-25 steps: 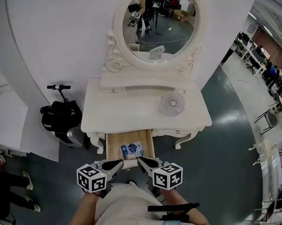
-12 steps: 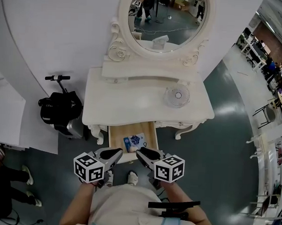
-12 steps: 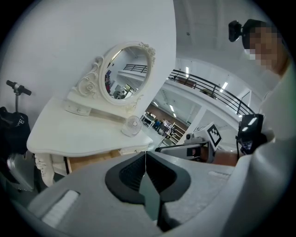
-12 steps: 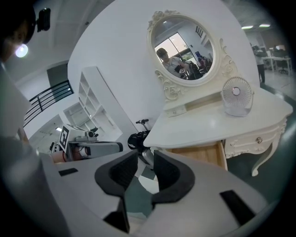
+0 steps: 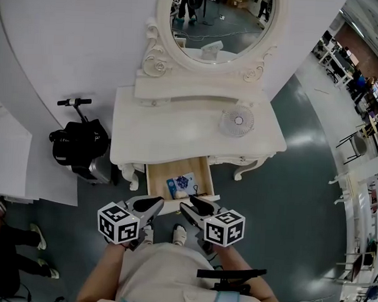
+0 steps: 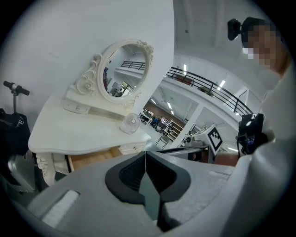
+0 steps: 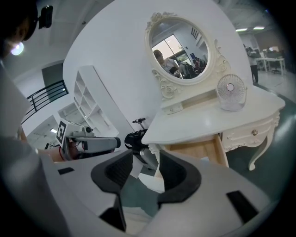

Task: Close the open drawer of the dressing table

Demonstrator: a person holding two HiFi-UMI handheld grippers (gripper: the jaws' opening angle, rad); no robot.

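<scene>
Black bag point(image 5: 76, 145) with a scooter handlebar above it stood on the grey floor at far left, just beside the white dressing table point(image 5: 171, 134). Oval mirror point(image 5: 213, 20) in a carved frame sat upright at the back of the tabletop.

The drawer point(image 5: 199, 169), pale wood inside, was pulled out from under the middle of the table's front edge. It held a blue-and-white packet point(image 5: 180, 184). Its white front panel sat nearest the person, close to both gripper tips.

The left gripper point(image 5: 154, 205) was just short of the drawer front, on its left side. In its own view the left gripper's dark pads were pressed together, nothing between them point(image 6: 145, 155).

The right gripper point(image 5: 188, 205) was at the drawer front's right half; contact could not be told. Its jaws had just been opening and were spread, only floor and a table leg showing in the gap point(image 7: 145, 155).

A small white fan point(image 5: 236, 121) stood on the right of the tabletop.
</scene>
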